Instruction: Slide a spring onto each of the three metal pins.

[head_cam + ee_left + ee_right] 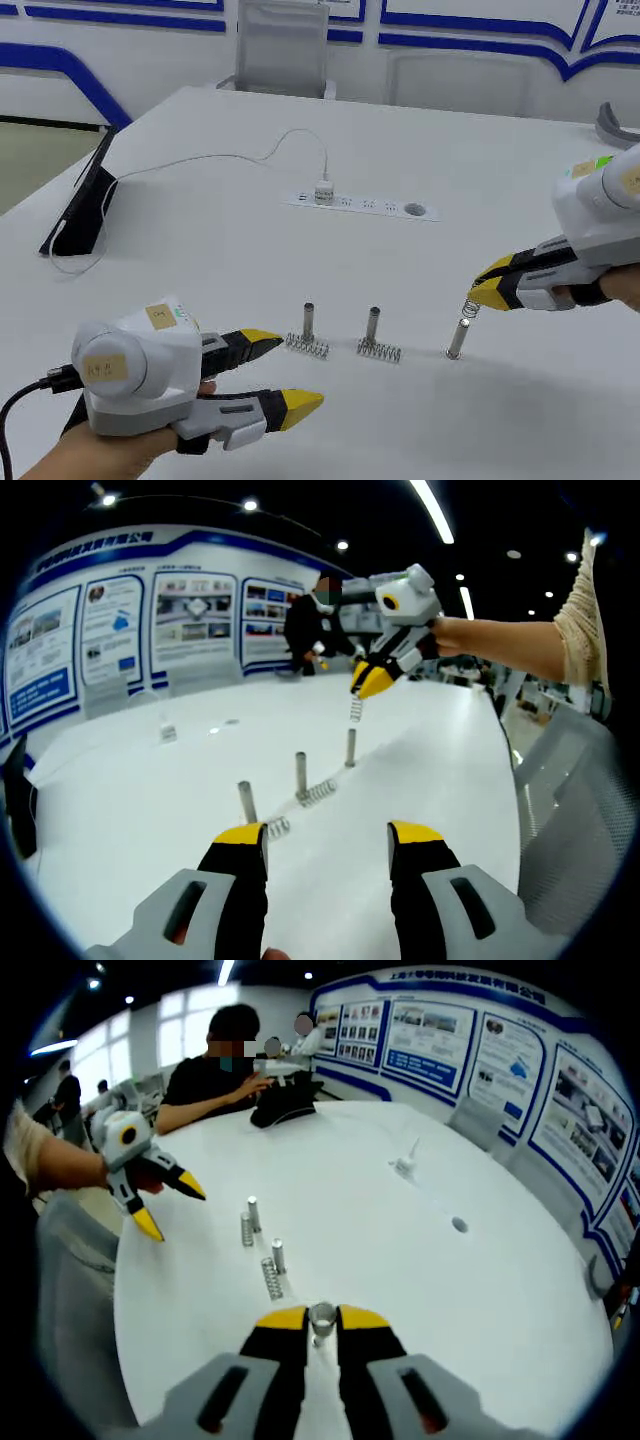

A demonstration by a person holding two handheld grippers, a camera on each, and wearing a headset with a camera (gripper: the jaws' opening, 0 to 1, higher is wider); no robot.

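Three metal pins stand upright in a row on the white table: left pin, middle pin, right pin. One spring lies flat at the foot of the left pin, and a second spring lies by the middle pin. My right gripper is shut on a third spring, which hangs just above the right pin's top; this held spring sits between the yellow tips. My left gripper is open with nothing in it, near the table's front, just left of the left pin.
A flush socket panel with a white charger and its cable lies mid-table. A dark tablet stand is at the left edge. Chairs stand beyond the far edge. A seated person is across the table.
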